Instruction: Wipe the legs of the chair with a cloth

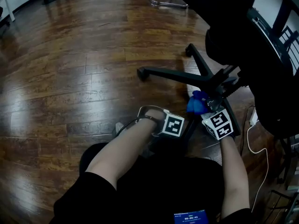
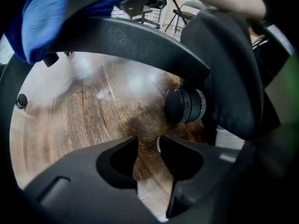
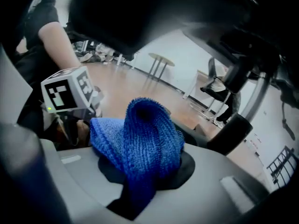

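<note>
Cloth (image 3: 145,133), blue and coarse-knit, bunched tight in the right hand-held gripper (image 3: 138,192); left hand-held gripper (image 2: 148,147) narrowly agape, empty.

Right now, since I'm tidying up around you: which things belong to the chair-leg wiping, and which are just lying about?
In the job: blue cloth, pinched in the right gripper; black chair legs; left gripper, open near a leg.
Lying about: white cable on the floor; metal frame farther off; small screen at the bottom edge.
</note>
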A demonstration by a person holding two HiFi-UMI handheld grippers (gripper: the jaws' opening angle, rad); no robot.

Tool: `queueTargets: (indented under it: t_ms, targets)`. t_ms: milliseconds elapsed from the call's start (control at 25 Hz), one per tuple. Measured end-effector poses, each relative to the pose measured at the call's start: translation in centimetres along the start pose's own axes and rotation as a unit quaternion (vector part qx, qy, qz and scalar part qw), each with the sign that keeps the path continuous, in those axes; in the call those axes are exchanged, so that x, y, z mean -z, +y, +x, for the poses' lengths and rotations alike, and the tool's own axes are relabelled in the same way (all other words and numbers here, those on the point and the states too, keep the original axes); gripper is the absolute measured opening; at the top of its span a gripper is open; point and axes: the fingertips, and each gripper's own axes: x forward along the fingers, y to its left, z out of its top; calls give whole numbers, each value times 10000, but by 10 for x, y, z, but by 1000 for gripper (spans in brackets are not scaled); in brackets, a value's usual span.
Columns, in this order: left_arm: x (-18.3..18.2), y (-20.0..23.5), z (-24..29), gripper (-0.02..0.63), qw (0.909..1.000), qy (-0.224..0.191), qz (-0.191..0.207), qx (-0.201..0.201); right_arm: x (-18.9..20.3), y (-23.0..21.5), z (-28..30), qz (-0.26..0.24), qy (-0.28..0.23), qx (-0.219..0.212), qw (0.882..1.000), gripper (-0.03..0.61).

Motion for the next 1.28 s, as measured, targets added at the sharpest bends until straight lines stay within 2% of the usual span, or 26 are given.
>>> queueTargets:
  t_ms: [120, 360, 440, 600, 800, 880, 960, 1040, 1280]
  targets:
    - [-1, 2, -1, 156, 9999, -103, -21, 80, -2, -28, 4, 254, -74, 272, 9993, 83]
    - [4, 0, -1, 153, 10000, 48, 16, 23, -1, -14, 4, 142, 89, 414, 9990, 83]
    - [4, 0, 0, 154, 9999, 136, 52, -76, 1, 10, -1, 24, 136, 175, 9998, 83]
    - [5, 1, 2, 155, 9996, 219, 2, -175, 4, 82, -17, -216, 153, -566, 9980, 84]
    - [5, -1, 2, 155, 9989, 361, -65, -307, 8, 163, -39, -618, 308, -1636, 9841, 84]
    - [4, -3, 3, 155, 9985, 433, -42, -346, 10, 175, -44, -887, 410, -1780, 9792, 87]
    - [2, -4, 4, 154, 9983, 457, 7, -350, 11, 173, -43, -916, 411, -1782, 9789, 86]
    - [1, -2, 5, 153, 9985, 427, 21, -336, 10, 156, -38, -737, 309, -1675, 9826, 86]
    - [2, -2, 2, 155, 9994, 323, 92, -88, 5, 33, -4, -309, 135, -242, 9991, 84]
